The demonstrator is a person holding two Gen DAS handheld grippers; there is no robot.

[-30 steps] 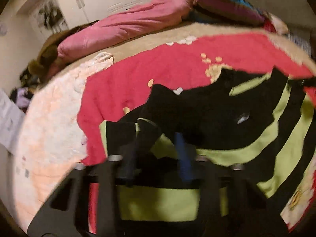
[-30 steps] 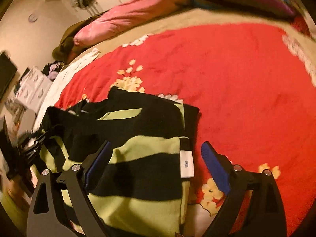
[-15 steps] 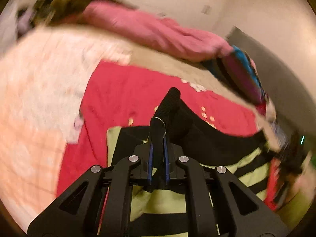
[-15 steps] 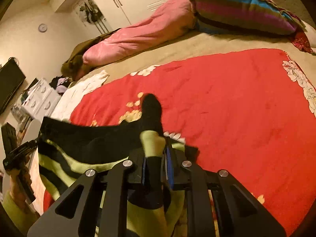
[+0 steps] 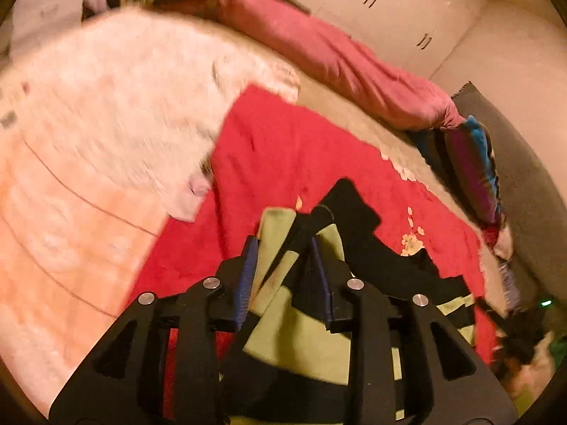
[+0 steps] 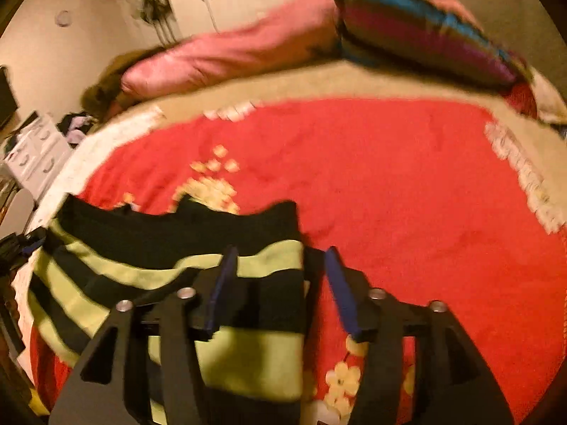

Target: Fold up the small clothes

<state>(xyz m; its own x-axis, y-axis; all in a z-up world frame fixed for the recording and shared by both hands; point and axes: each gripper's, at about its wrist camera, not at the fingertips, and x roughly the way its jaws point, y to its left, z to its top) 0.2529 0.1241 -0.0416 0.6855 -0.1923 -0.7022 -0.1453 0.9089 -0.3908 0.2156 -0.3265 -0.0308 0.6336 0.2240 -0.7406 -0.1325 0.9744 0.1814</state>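
Note:
A small black garment with lime-green stripes (image 6: 248, 361) lies folded on a red floral blanket (image 6: 389, 177). In the right wrist view my right gripper (image 6: 280, 258) is open over the garment's right edge, blue pads apart, cloth lying between and under the fingers. In the left wrist view my left gripper (image 5: 283, 248) is open over the garment's (image 5: 301, 336) left corner, where folded green and black layers bunch up between the fingers. The red blanket (image 5: 283, 156) lies beyond it.
A pink duvet roll (image 6: 230, 56) and a striped pillow (image 6: 425, 39) lie at the head of the bed. A pale quilt (image 5: 88, 141) covers the bed's left side. White wardrobes stand behind. Clutter and a white box (image 6: 32, 152) sit at the left.
Both grippers were shut on the garment's raised edge half a second ago. Now both have opened and the garment has dropped flat onto the blanket, folded over.

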